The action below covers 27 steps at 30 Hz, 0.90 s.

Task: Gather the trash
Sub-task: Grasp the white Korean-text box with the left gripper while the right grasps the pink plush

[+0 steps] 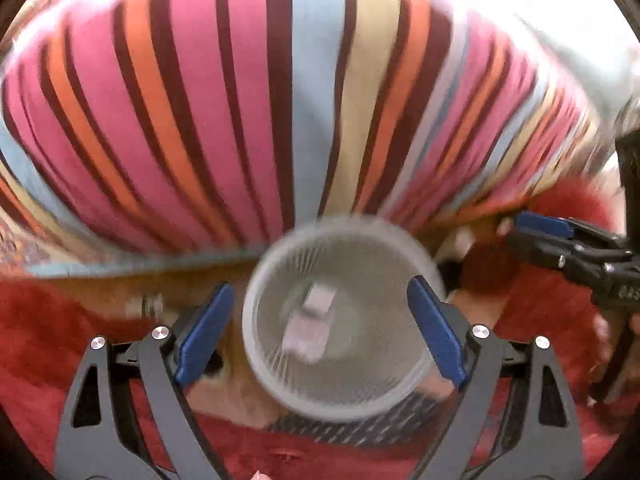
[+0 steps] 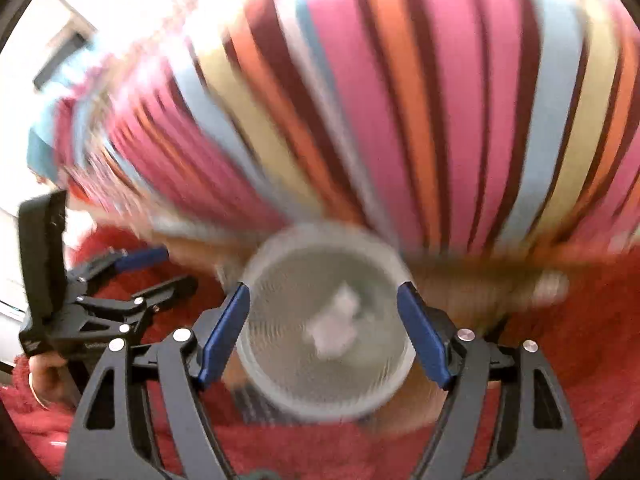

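- Striped cloth, in bands of pink, orange, dark brown, pale blue and cream, covers the far surface in both views; whether it lies on a bed or some other furniture cannot be told through the blur.
- Red shaggy rug covers the near floor, under and around the basket.
- One mesh wastebasket, round, pale grey, open-topped, standing on the rug at the near edge of the striped cloth.
- White crumpled trash lies on the bottom of the wastebasket; the left wrist view shows pale scraps there too, and an exact count is not possible through the blur.
- Two hand-held grippers, black with blue pads.
- Left hand-held gripper: jaws spread wide, nothing between the pads, hanging above the basket mouth with the trash below it.
- Right hand-held gripper: jaws parted, pads bare, likewise above the basket opening, the white trash seen between its fingers but down inside.
- Each gripper also shows at the side of the other's view, just beside it.
- One hand of the person shows at the near left edge of the right wrist view.
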### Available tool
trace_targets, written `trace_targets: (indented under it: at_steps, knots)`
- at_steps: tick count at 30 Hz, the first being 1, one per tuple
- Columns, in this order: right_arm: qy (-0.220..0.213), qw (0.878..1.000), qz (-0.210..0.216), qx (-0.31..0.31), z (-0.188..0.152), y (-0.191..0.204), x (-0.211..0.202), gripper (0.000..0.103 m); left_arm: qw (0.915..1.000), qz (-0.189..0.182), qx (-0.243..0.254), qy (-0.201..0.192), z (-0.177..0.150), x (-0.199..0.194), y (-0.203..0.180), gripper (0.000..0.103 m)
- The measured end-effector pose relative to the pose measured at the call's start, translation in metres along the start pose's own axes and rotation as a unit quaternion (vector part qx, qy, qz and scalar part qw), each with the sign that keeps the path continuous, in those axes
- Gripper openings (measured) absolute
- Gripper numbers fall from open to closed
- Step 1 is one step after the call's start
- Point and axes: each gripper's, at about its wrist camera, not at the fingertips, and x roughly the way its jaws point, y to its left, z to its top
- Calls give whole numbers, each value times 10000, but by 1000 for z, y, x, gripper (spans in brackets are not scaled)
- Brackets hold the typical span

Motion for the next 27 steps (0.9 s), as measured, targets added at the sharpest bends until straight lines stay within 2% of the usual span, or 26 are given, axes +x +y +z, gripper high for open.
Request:
trace_targets:
  at_steps: [1, 3, 5, 6, 7, 8, 9, 12, 16, 20, 22, 24, 26, 27]
  knots:
    - [-428, 9988, -95, -195, 17, 1, -20, 72, 9996, -51, -24, -269, 17, -15, -3, 86]
    - [-1372, 9877, -387, -635, 59, 0, -56, 72, 9973, 16, -12, -739, 55, -37, -10, 86]
    - [-1884, 9764, -581, -878, 94, -5, -68, 72, 9913, 182, 67, -1301, 103, -51, -25, 86]
    - [-2147, 9686, -746, -1009, 124, -9, -69, 72, 9881, 275, 117, -1507, 118, -53, -30, 86]
    - [-2209, 9662, -777, -1081, 144, -12, -65, 72, 9840, 464, 144, -1712, 138, -52, -37, 86]
    - [-2201, 9647, -786, -1212, 169, -16, -58, 72, 9798, 706, 115, -1867, 161, -48, -44, 86]
    - [-2169, 9634, -833, -1336, 185, -17, -52, 72, 9782, 772, 76, -1925, 174, -45, -48, 86]
    - [-1680, 9601, -1179, -1899, 241, -19, -13, 72, 9820, 714, -285, -1724, 218, -17, -52, 86]
    - [-1403, 9496, -1551, -2335, 270, -22, 19, 72, 9833, 800, -546, -1539, 244, 14, -49, 86]
    - [-1106, 9531, -1427, -2429, 281, -27, 34, 72, 9841, 1037, -664, -1281, 258, 41, -42, 86]
    - [-964, 9522, -1516, -2471, 285, -31, 45, 72, 9817, 1170, -642, -1360, 260, 42, -43, 86]
    - [-820, 9589, -1407, -2323, 288, -38, 49, 70, 9799, 1215, -560, -1477, 262, 44, -45, 86]
    - [-716, 9753, -1017, -1827, 290, -49, 45, 56, 9780, 1370, -394, -1520, 262, 48, -45, 70]
    - [-752, 9772, -1002, -1717, 290, -50, 44, 53, 9745, 1535, -310, -1606, 260, 47, -45, 51]
